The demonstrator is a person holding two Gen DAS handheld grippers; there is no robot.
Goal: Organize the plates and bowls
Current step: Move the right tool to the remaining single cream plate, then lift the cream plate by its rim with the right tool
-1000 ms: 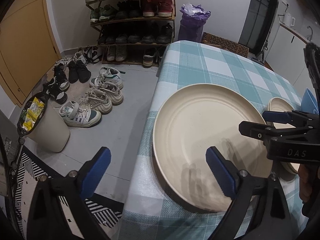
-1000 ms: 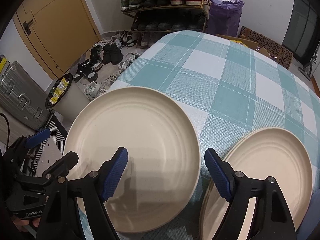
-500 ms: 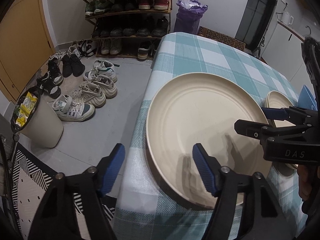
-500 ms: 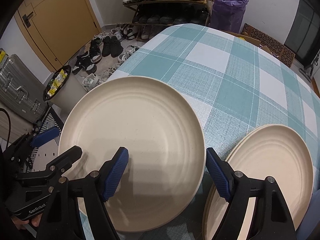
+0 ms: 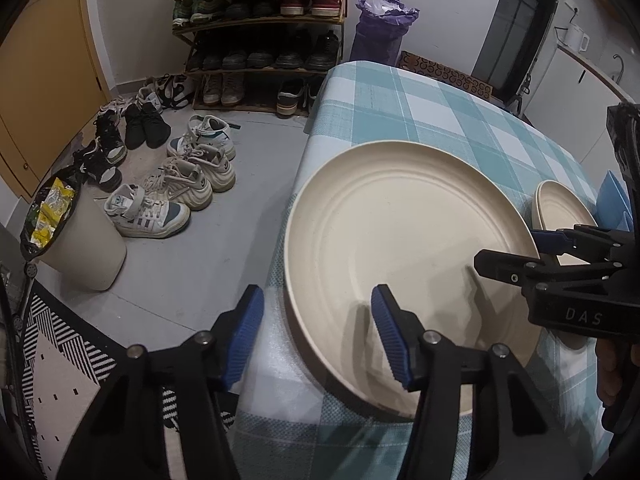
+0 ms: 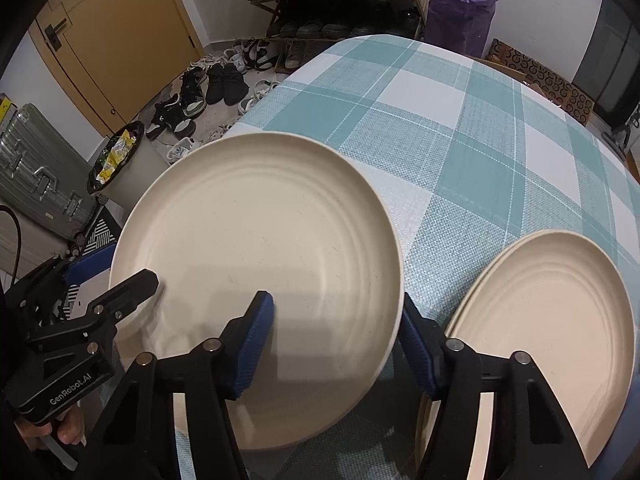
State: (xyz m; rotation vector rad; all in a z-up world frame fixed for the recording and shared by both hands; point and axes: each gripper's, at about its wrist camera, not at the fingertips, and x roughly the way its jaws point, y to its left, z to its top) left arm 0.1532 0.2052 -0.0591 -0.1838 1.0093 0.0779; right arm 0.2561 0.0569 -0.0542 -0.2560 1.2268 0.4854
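Note:
A large cream plate [image 5: 408,256] lies at the corner of the checked table; it also shows in the right wrist view [image 6: 256,264]. My left gripper [image 5: 318,336] is open and straddles the plate's near left rim, one finger over the plate, one outside. My right gripper [image 6: 336,340] is open and straddles the plate's right rim. A second cream plate [image 6: 548,328] lies to the right, seemingly on top of another; it also shows in the left wrist view [image 5: 560,212].
The teal checked tablecloth [image 6: 460,128] covers the table. A blue object [image 5: 614,204] lies beyond the second plate. On the floor are several shoes [image 5: 180,188], a lined bin [image 5: 76,236], a shoe rack [image 5: 260,20] and a suitcase [image 6: 36,176].
Both grippers have moved in onto the large plate's rim, the left from its left side, the right from its right. Both jaws have narrowed somewhat.

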